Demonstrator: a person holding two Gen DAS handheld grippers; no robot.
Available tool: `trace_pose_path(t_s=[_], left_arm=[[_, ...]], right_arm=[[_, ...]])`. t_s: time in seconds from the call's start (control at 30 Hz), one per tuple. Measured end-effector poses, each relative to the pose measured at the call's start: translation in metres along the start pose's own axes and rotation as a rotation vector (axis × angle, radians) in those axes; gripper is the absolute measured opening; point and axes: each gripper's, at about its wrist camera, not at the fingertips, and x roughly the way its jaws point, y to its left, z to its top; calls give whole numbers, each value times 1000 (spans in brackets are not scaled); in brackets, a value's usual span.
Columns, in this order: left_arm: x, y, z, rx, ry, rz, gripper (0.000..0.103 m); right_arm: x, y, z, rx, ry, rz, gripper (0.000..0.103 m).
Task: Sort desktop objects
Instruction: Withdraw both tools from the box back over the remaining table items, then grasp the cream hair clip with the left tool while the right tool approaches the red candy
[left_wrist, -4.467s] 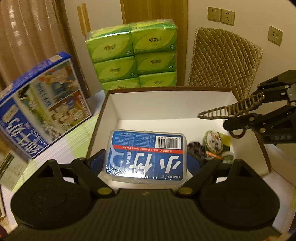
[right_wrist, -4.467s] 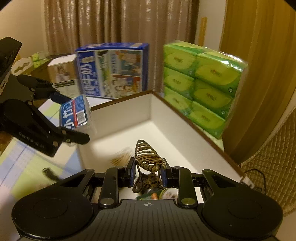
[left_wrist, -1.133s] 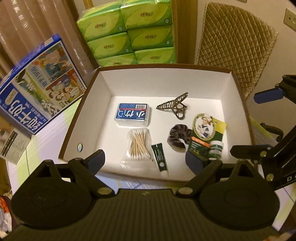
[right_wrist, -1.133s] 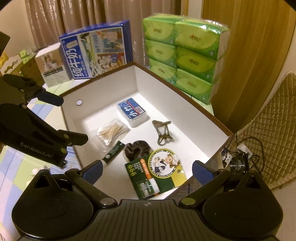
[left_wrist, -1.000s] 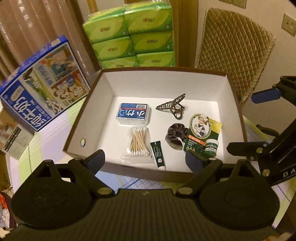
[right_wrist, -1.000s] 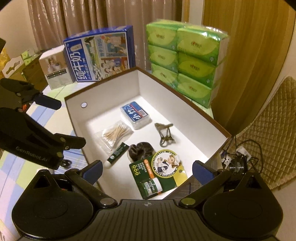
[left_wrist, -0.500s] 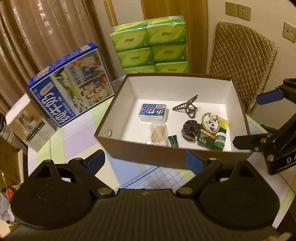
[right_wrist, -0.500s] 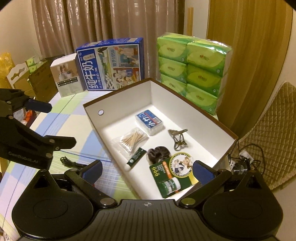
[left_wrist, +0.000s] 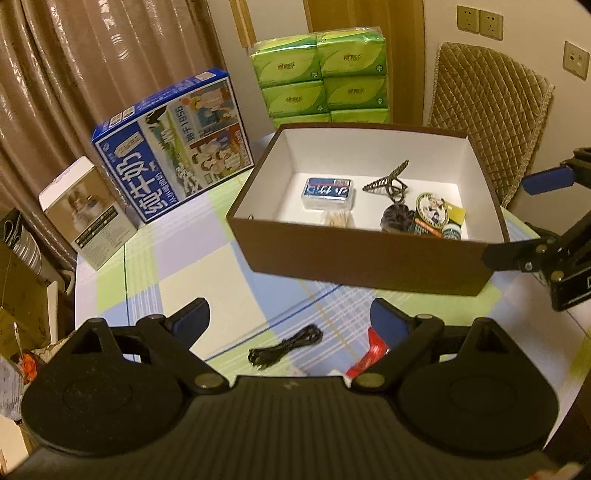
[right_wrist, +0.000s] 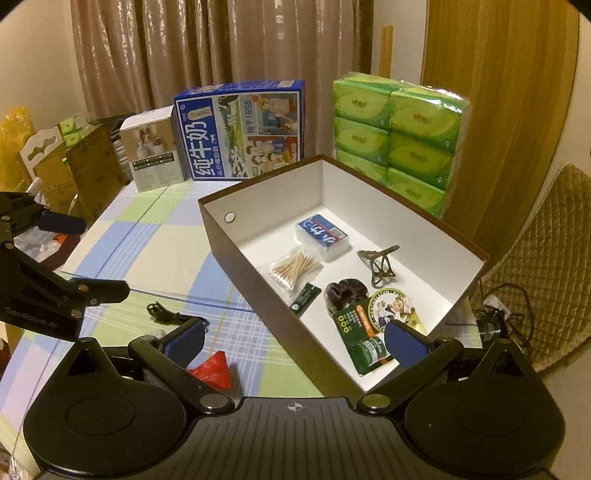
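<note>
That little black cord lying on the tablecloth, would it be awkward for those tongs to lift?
Probably a bit. The black cord lies in a loose, thin bundle flat on the tablecloth, so it looks floppy and would likely droop or uncoil when lifted. It seems light, and being low-lying, it may slide if pushed rather than roll.

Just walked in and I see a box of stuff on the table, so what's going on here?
A person with two handheld grippers is sorting desk clutter into the brown cardboard box with a white inside. It already holds a blue floss-pick case, a bag of cotton swabs, a bronze hair claw and a dark scrunchie. Both the left gripper and right gripper are open and empty. A black cable and a red wrapper lie on the tablecloth.
</note>
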Motion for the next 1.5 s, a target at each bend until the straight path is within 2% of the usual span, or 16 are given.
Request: trace_pose_path(t_s=[0.5,0.87,1.37,1.5], left_arm=[[-12,0,-54,-2,6,-24,92],[4,0,-87,-21,66,-46,91],[31,0,-108,-18,101,-61,85],[42,-4,-110,12,96,-84,78]], right_arm=[[0,25,-29,27,18,1,101],[17,33,-53,50,73,22,101],[46,41,-69,37,138,61,101],[55,36,-73,50,162,60,101]])
